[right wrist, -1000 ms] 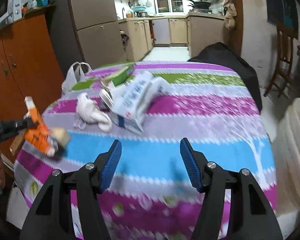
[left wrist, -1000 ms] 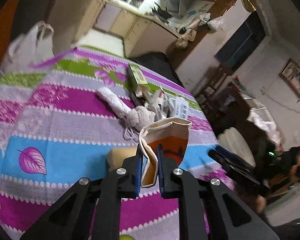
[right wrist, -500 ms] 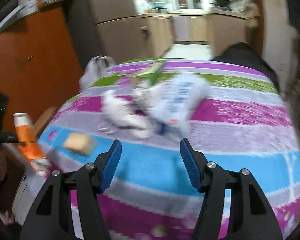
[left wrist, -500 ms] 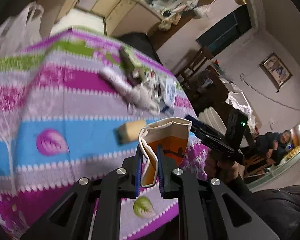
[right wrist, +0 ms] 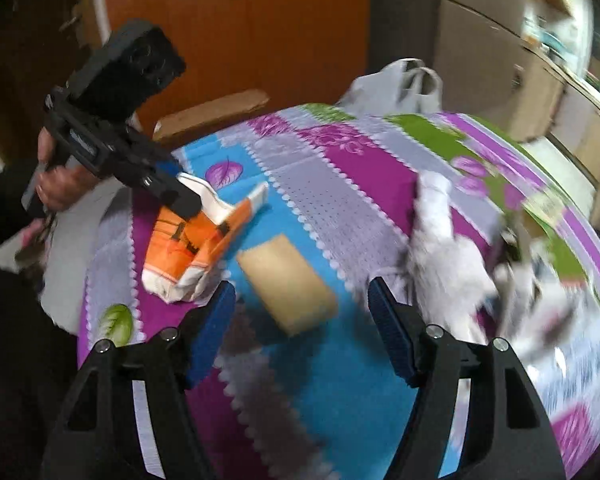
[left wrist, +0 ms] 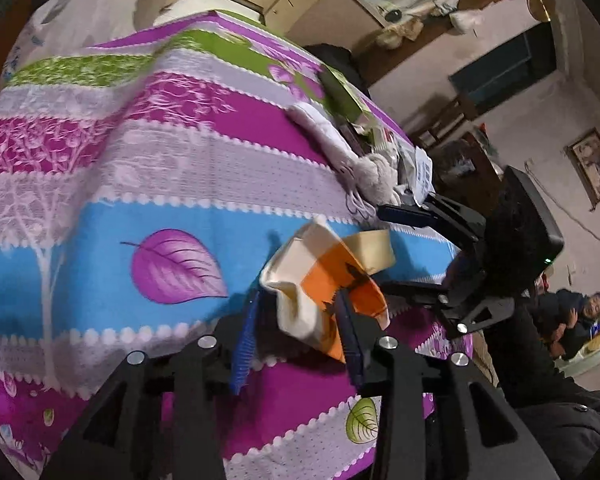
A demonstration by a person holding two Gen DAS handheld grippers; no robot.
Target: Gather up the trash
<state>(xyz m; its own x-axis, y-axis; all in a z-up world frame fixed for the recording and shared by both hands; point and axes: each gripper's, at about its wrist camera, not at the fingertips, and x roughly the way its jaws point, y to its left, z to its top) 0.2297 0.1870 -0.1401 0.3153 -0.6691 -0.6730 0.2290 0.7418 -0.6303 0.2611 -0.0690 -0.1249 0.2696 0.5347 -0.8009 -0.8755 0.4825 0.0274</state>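
Now the left tongs are opening, orange carton loose between them; right tongs opening, empty.

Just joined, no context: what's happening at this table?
A person with a tool in each hand is collecting trash off a striped tablecloth. The left tool is opening around an orange-and-white carton at the table's near edge. The right tool, empty and opening, is lined up on a tan sponge.
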